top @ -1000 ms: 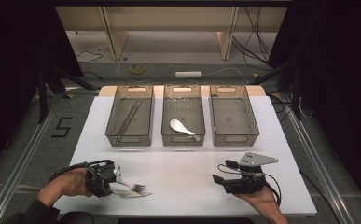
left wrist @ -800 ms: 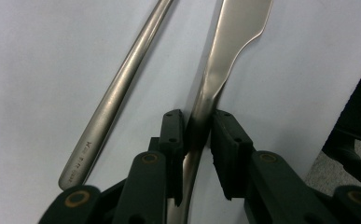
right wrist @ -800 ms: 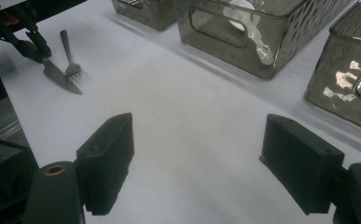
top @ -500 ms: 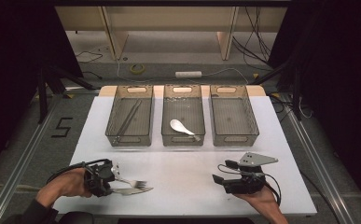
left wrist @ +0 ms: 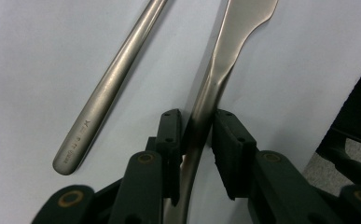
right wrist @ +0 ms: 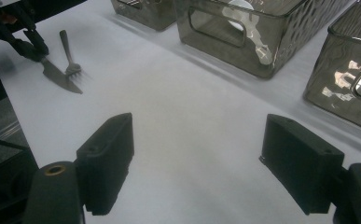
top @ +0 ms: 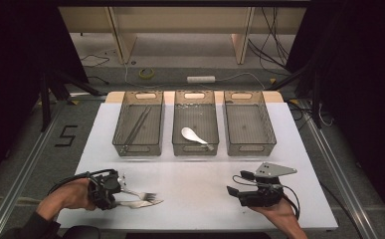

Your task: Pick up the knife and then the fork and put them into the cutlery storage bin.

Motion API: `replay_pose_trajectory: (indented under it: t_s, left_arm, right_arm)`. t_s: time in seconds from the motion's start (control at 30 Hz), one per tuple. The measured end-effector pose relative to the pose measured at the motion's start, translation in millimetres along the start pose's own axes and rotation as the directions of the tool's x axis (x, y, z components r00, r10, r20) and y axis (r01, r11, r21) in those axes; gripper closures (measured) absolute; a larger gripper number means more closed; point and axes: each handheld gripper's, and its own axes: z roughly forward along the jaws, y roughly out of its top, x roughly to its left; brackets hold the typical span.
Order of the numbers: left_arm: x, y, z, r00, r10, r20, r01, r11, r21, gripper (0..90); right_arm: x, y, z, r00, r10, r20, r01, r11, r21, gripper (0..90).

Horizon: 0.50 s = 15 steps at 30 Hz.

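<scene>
Left gripper: jaws pinched on the handle of a table knife, pads on both sides of the metal. In the high view that gripper sits at the near-left corner of the white table, and the knife sticks out to the right, low over the surface. Whether the blade tip touches the table, can't tell.

Fork lies flat on the table just beside the knife, loose, handle end level with the jaw tips, not touching the pads. In the high view the fork is on the far side of the knife, tines pointing right.

Right gripper: jaws spread wide, nothing between them, bare table under them. In the high view it rests in the hand at the near-right of the table, pointing left, well apart from the cutlery.

Three smoky plastic bins in a row at the far side of the table:
- left bin: a pair of chopsticks lying diagonal
- middle bin: white spoon
- right bin: contents can't be made out
</scene>
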Motion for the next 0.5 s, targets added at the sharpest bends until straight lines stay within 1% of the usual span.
replay_pose_trajectory:
  t_s: [0.07, 0.13, 0.17, 0.2, 0.23, 0.3, 0.33, 0.4, 0.5]
  left_arm:
    - [-0.1, 1.5, -0.1, 0.9999, 0.015, 0.000, -0.015, 0.9998, 0.010, 73.3]
    - [-1.0, 2.4, -0.3, 0.9991, 0.042, -0.006, -0.042, 0.9990, 0.016, 74.3]
    - [-1.7, 2.6, -0.4, 0.9980, 0.062, -0.007, -0.062, 0.9979, 0.018, 74.9]
    - [-2.9, 2.9, -0.3, 0.9974, 0.071, -0.013, -0.071, 0.9974, 0.015, 75.6]
    - [-3.1, 3.3, -0.7, 0.9965, 0.083, -0.010, -0.083, 0.9964, 0.016, 76.6]
    - [-3.7, 4.0, -0.3, 0.9975, 0.070, -0.001, -0.070, 0.9975, -0.005, 79.1]
    - [-3.3, 4.1, -0.7, 0.9969, 0.079, 0.000, -0.079, 0.9969, 0.000, 79.2]
    - [-2.8, 3.4, -0.7, 0.9971, 0.077, 0.001, -0.077, 0.9970, -0.010, 79.3]
    - [-3.9, 3.4, -0.8, 0.9983, 0.058, 0.005, -0.058, 0.9977, -0.034, 79.5]
  right_arm:
    - [-0.2, 0.0, 0.4, 1.0000, -0.001, 0.000, 0.001, 1.000, 0.001, 26.0]
    - [0.3, 0.0, 0.6, 1.0000, -0.002, 0.001, 0.002, 1.000, 0.002, 25.9]
    - [0.4, 0.0, 0.6, 1.0000, -0.003, 0.001, 0.003, 1.000, 0.002, 26.0]
    - [0.4, 0.0, 0.6, 1.0000, -0.004, 0.002, 0.004, 1.000, 0.002, 26.0]
    - [0.3, 0.0, 0.5, 1.0000, -0.004, 0.002, 0.004, 1.000, 0.002, 26.0]
    - [0.1, 0.0, 0.5, 1.0000, -0.003, 0.001, 0.003, 1.000, 0.005, 26.0]
    - [0.0, 0.0, 0.5, 1.0000, -0.003, 0.001, 0.003, 1.000, 0.005, 26.0]
    - [0.1, -0.1, 0.6, 1.0000, -0.004, -0.001, 0.004, 1.000, 0.005, 26.0]
    - [-0.1, -0.1, 0.8, 1.0000, -0.006, 0.001, 0.006, 1.000, 0.010, 26.0]
